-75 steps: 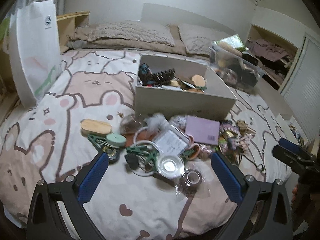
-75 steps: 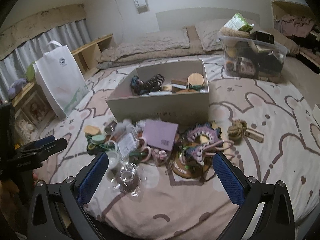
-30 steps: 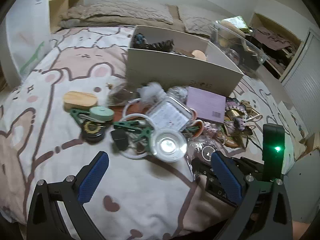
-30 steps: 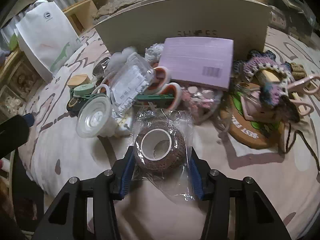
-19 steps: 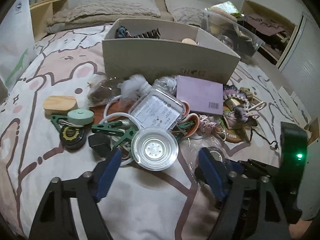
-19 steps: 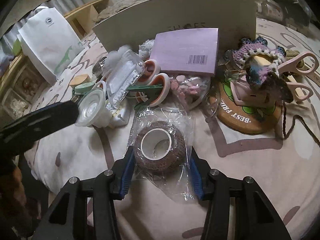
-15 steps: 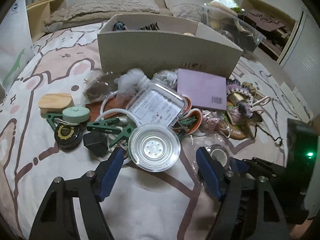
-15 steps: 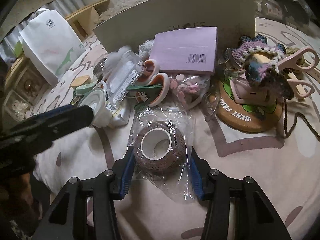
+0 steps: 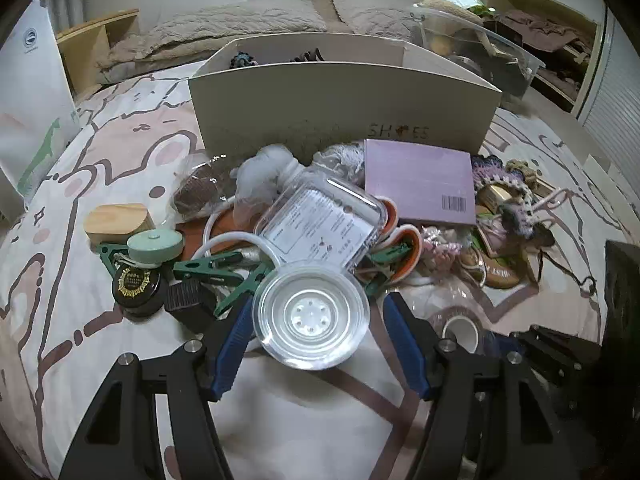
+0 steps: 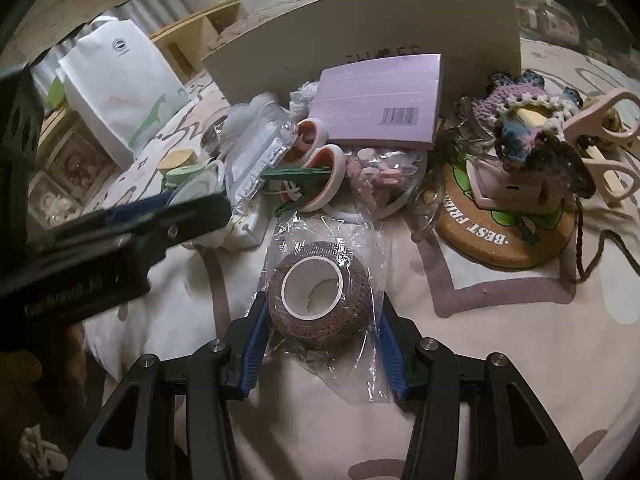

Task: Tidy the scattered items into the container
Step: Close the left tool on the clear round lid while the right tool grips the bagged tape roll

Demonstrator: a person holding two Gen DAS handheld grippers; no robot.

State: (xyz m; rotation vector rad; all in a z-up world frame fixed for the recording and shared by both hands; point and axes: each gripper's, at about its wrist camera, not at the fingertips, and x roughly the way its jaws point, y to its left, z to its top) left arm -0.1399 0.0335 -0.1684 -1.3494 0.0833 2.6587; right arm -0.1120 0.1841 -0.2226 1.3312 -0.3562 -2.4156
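On the bed | left tongs [image 9: 316,316] apart, flanking clear lid [image 9: 311,316] | right tongs [image 10: 320,320] clamped on wrapped tape roll [image 10: 316,292]

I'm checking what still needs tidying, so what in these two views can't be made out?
- Box contents: in both views the near wall hides nearly everything inside.
- Clear bin contents: small and distorted at the left wrist view's edge.
- Label on the clear case: print too small to read.
- Right gripper grip on the wrapped roll: plastic wrap hides the contact.
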